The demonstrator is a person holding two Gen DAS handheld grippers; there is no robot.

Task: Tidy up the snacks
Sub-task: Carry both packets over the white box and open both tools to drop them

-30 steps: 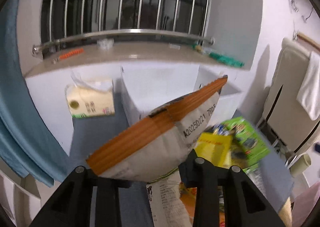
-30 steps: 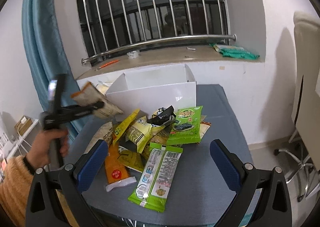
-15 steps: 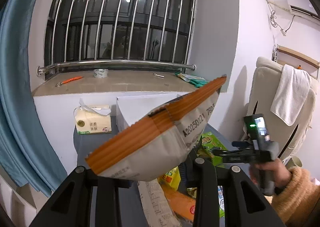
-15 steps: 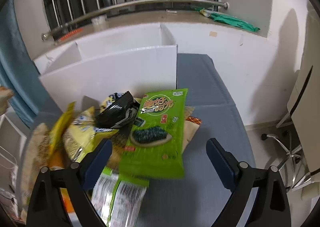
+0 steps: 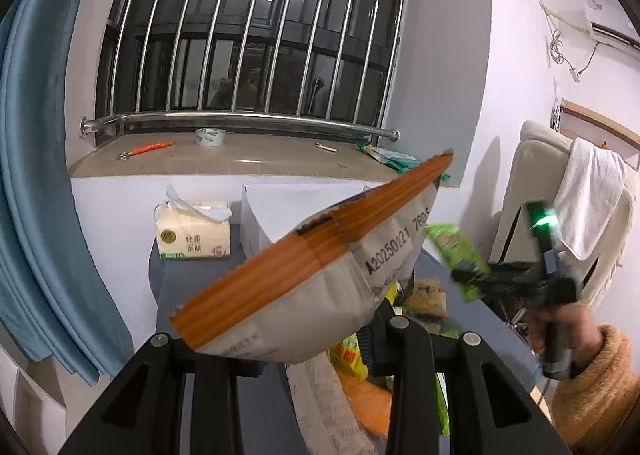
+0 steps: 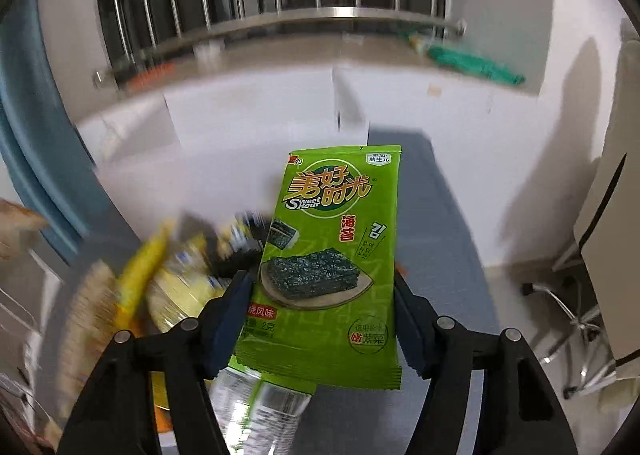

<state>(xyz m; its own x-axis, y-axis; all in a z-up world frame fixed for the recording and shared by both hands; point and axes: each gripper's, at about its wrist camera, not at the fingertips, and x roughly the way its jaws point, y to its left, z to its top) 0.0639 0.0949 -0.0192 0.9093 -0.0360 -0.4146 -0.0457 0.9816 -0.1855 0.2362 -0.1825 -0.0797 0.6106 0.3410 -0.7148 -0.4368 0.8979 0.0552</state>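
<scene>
My left gripper (image 5: pixel 288 339) is shut on an orange-and-white snack bag (image 5: pixel 312 275) and holds it tilted in the air above the grey-blue table (image 5: pixel 192 291). My right gripper (image 6: pixel 322 319) is shut on a green seaweed snack packet (image 6: pixel 332 255) and holds it lifted above the snack pile; it also shows in the left wrist view (image 5: pixel 458 255), held up at the right. A white open box (image 5: pixel 280 215) stands at the back of the table, under the window sill. A pile of yellow, orange and green snack bags (image 6: pixel 172 279) lies on the table below.
A tissue pack (image 5: pixel 192 231) stands left of the white box. A blue curtain (image 5: pixel 36 195) hangs at the left. A white chair with a towel (image 5: pixel 588 207) stands at the right. The sill holds a tape roll (image 5: pixel 209 137) and small items.
My right gripper closed on the green seaweed packet and lifted it off the pile. The left gripper has risen a little with the orange bag still in it.
</scene>
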